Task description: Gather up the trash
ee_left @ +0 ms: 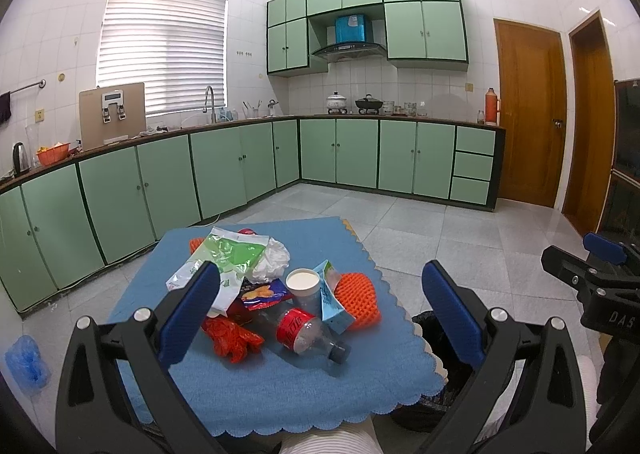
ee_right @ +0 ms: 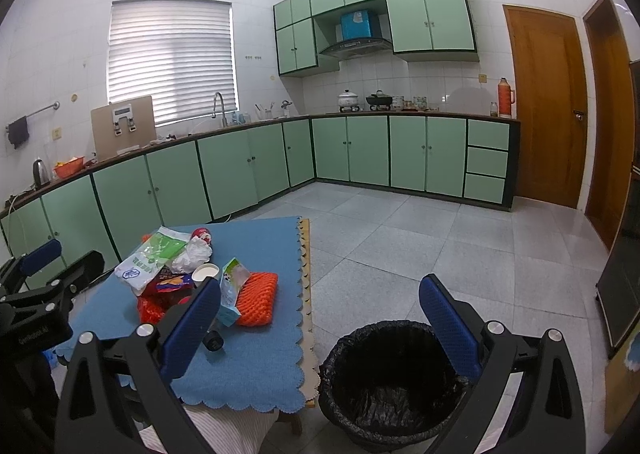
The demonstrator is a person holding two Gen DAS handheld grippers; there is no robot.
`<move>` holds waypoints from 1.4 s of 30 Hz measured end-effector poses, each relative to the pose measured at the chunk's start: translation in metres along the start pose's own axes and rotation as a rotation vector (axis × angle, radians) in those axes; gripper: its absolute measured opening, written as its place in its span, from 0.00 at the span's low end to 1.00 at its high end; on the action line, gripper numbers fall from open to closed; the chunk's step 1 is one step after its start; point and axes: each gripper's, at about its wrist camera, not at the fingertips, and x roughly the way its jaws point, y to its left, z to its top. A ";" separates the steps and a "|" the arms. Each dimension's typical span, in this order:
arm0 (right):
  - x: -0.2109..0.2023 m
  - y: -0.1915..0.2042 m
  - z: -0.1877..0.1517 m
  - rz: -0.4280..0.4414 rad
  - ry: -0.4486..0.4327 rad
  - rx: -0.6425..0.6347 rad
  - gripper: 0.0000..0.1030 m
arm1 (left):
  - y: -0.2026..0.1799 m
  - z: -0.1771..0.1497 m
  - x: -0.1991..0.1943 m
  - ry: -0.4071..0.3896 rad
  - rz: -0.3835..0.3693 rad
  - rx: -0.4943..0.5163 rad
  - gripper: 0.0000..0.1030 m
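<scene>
Left claw (ee_left: 320, 310) hangs released, blue fingers (ee_left: 188, 314) spread wide and gripping nothing, low in the left wrist frame above the trash pile. Right claw (ee_right: 320, 318) is released too, empty, its fingers framing the lower middle of the right wrist frame.

Between the left fingers lies a clear plastic bottle (ee_left: 308, 334) with a red label, on its side, cap toward the lower right. Touching it: a white paper cup (ee_left: 303, 282), an orange foam net (ee_left: 358, 300), a red plastic bag (ee_left: 232, 338) and a snack wrapper (ee_left: 264, 292). A green-and-white bag (ee_left: 224, 258) tops the heap at centre.

It all sits on a blue cloth (ee_left: 260, 394) over the bench. Just beside the bench, lower centre of the right wrist frame, stands a black-lined trash bin (ee_right: 388, 374).
</scene>
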 end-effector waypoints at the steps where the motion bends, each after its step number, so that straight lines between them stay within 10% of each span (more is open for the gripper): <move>1: 0.000 0.000 0.000 0.000 0.000 0.000 0.94 | 0.000 0.000 0.000 0.000 0.000 0.000 0.95; 42: -0.001 -0.001 0.001 -0.003 -0.001 0.003 0.94 | 0.004 -0.004 0.004 0.006 0.000 0.003 0.95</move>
